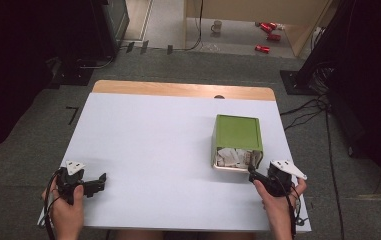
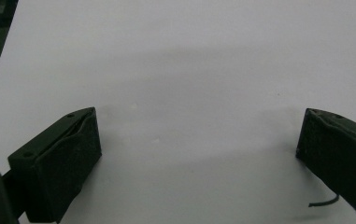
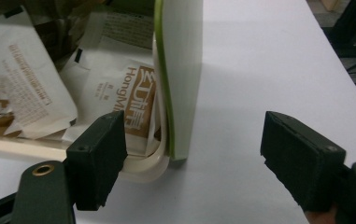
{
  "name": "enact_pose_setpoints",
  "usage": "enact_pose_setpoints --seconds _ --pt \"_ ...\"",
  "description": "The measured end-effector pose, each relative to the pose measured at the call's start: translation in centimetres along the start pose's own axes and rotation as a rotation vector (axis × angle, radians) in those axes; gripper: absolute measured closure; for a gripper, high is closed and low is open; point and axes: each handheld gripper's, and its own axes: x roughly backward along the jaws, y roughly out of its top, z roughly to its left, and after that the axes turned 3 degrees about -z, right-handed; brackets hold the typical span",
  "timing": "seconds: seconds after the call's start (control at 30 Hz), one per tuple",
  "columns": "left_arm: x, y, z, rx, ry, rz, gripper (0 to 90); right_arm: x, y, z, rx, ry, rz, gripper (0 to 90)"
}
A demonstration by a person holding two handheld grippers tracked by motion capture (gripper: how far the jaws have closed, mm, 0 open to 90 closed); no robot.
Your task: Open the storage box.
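The green box (image 1: 237,142) lies just ahead of the open right tool (image 1: 252,171).

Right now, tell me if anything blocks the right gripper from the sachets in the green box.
Nothing visible does. The right gripper is open at the green box's open end; one jaw is already in front of the sachets, the other outside the box's side wall.

**A recording corner in a lab or workroom**

I sit at a white-topped table (image 1: 143,150) with a bare wooden strip along its far edge, set on grey carpet (image 1: 23,145). Black equipment stands (image 1: 323,55) flank me, and loose cables (image 1: 303,112) trail over the floor. Beyond, a mug (image 1: 217,26) and red cans (image 1: 267,30) lie on a pale floor by wooden panelling.
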Motion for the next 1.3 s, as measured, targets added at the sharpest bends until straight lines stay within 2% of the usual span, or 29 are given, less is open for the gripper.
enact_pose_setpoints --seconds 0.2,0.4,0.7,0.83,0.97,1.1,1.2,1.27,1.3 --pt "0.0 0.0 0.0 0.0 0.0 0.0 0.0 -0.5 -0.3 0.1 -0.018 -0.034 -0.01 24.6" --pt "0.0 0.0 0.0 -0.002 0.0 0.0 0.0 -0.4 0.0 0.0 -0.002 -0.022 0.019 28.3" --pt "0.0 0.0 0.0 -0.002 0.0 0.0 0.0 0.1 0.1 -0.3 0.014 0.0 0.054 29.0" --pt "0.0 0.0 0.0 -0.002 0.0 0.0 0.0 0.4 0.1 -0.2 0.036 0.006 0.059 34.3" --pt "0.0 0.0 0.0 -0.002 0.0 0.0 0.0 0.7 0.0 0.1 0.053 0.022 0.054 41.4" --pt "0.0 0.0 0.0 -0.001 0.0 0.0 0.0 1.1 0.1 0.1 0.067 0.008 0.043 40.7" --pt "0.0 0.0 0.0 0.0 0.0 0.0 0.0 1.5 0.2 0.0 0.039 0.009 0.01 43.9" --pt "0.0 0.0 0.0 0.0 0.0 0.0 0.0 1.9 0.3 0.0 0.027 0.01 -0.018 51.2" --pt "0.0 0.0 0.0 0.0 0.0 0.0 0.0 1.9 0.3 0.0 0.027 0.01 -0.018 51.2"
